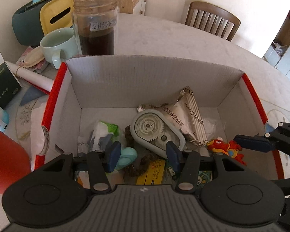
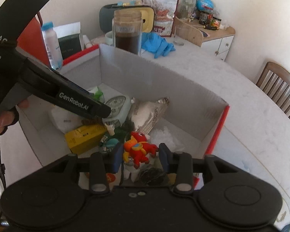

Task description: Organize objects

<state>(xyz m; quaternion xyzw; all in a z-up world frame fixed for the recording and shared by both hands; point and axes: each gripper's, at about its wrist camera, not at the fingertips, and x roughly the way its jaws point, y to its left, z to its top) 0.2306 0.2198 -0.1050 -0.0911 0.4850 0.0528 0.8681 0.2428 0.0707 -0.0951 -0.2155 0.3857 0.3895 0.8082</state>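
Red toy: red-orange rubber figure [image 2: 140, 147] lies in box [image 2: 164, 81], near the right wall, between the right tool's fingers in the wrist view; contact not confirmed.
Right tool: [image 2: 140, 157] jaws at a medium gap, nothing gripped; judged to be the picker for the toy.
Left tool: [image 1: 143, 154] jaws wide, empty, held over tape dispenser [image 1: 157, 130] and blue snail-shaped item [image 1: 126, 157].
Box contents: yellow carton [image 2: 83, 137], silver packet [image 2: 147, 114], tissue pack [image 1: 104, 133], all crowded, several touching.
Grip advice: toy is flat and floppy, so it should be pinched across the body, not a limb; fingers to be lowered fully before closing.
Risk: a cord seems attached to the toy; snagging on neighbours is likely, so a slow straight lift is advised.
Clearance: left tool to be kept apart from the right during the lift.
Desk: jar [image 1: 96, 23] and mug [image 1: 58, 45] stand behind the box, clear of the work.
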